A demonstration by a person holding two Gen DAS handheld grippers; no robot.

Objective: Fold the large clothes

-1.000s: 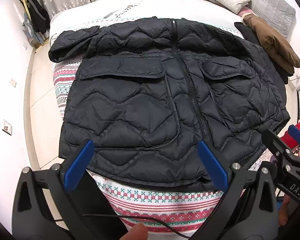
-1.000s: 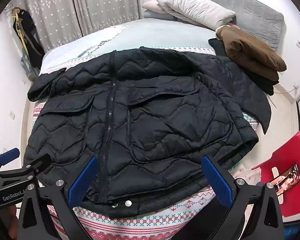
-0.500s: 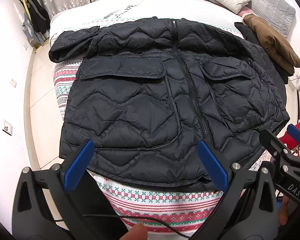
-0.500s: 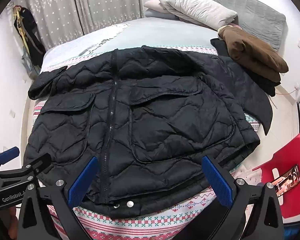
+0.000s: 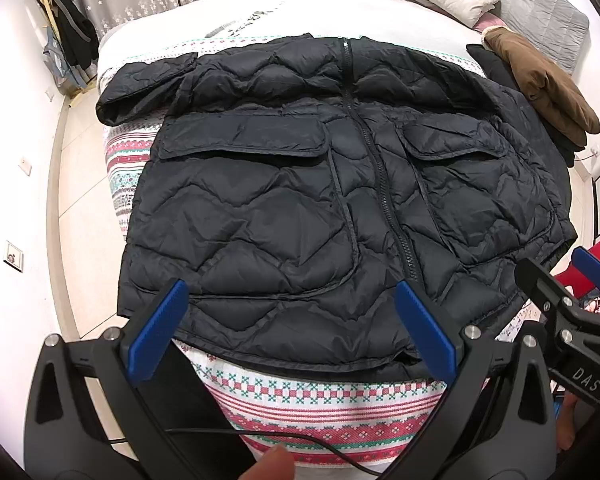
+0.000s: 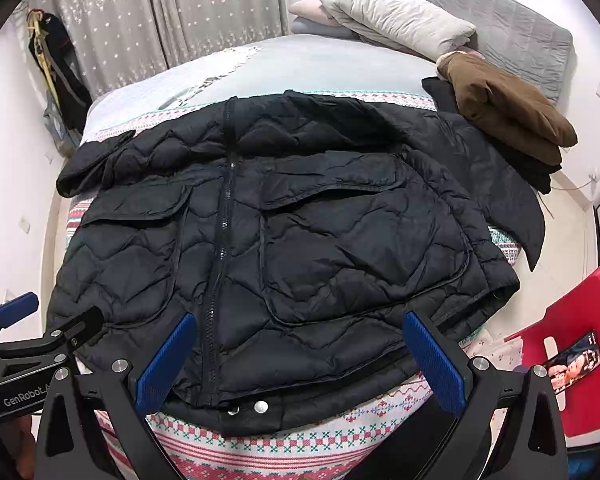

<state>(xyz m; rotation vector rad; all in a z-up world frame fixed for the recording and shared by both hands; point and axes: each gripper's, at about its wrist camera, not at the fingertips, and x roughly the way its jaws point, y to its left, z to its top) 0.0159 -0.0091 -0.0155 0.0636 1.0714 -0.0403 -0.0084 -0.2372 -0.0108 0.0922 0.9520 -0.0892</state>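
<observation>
A black quilted jacket [image 5: 300, 200] [image 6: 300, 248] lies front up and zipped on the bed, collar at the far side, hem toward me. Its left sleeve [image 5: 144, 88] is folded near the bed's left edge. The right sleeve [image 6: 512, 192] drapes over the right edge. My left gripper [image 5: 292, 332] hovers open above the hem, holding nothing. My right gripper [image 6: 300, 364] is open too, just over the hem near the snap buttons [image 6: 248, 408]. Each gripper shows at the edge of the other's view.
A patterned red, green and white blanket [image 5: 320, 412] covers the bed under the jacket. Folded brown and black clothes [image 6: 508, 120] sit at the far right by pillows [image 6: 392, 20]. A red chair [image 6: 568, 352] with a phone stands right of the bed. A thin cable [image 5: 300, 440] hangs below.
Both grippers have crept slightly forward and down toward the hem; the jacket lies as before and both stay open.
</observation>
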